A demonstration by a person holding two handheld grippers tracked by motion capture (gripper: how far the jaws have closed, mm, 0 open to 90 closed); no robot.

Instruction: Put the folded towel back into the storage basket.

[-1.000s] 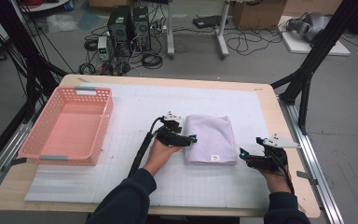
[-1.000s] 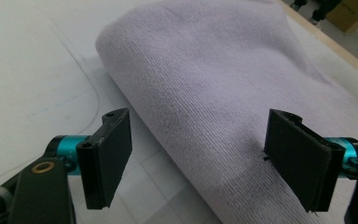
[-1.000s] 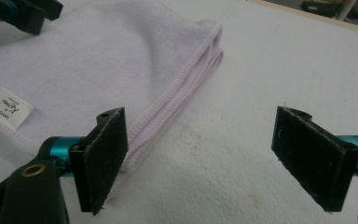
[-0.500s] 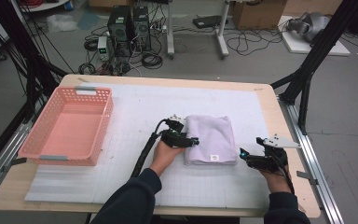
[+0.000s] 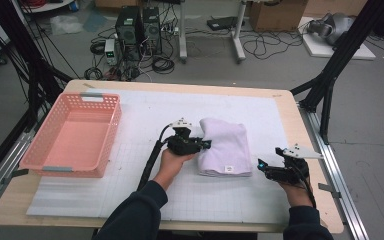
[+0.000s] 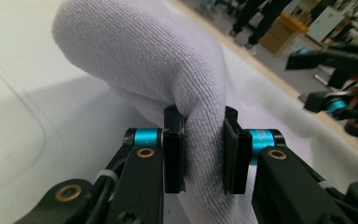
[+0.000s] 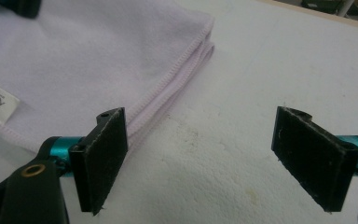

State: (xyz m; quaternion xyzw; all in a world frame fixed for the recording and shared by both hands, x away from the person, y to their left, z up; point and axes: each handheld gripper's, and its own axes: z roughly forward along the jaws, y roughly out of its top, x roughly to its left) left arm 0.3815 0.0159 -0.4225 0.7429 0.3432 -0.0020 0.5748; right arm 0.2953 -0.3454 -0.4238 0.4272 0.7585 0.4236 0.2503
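one towel (image 5: 226, 148) edge between left tongs (image 6: 204, 151)

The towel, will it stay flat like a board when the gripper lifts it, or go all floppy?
Probably floppy. The towel already bulges into a soft hump where the left gripper pinches it. Its folded layers may slide open when raised. It looks light, and the fuzzy cloth shouldn't slip easily.
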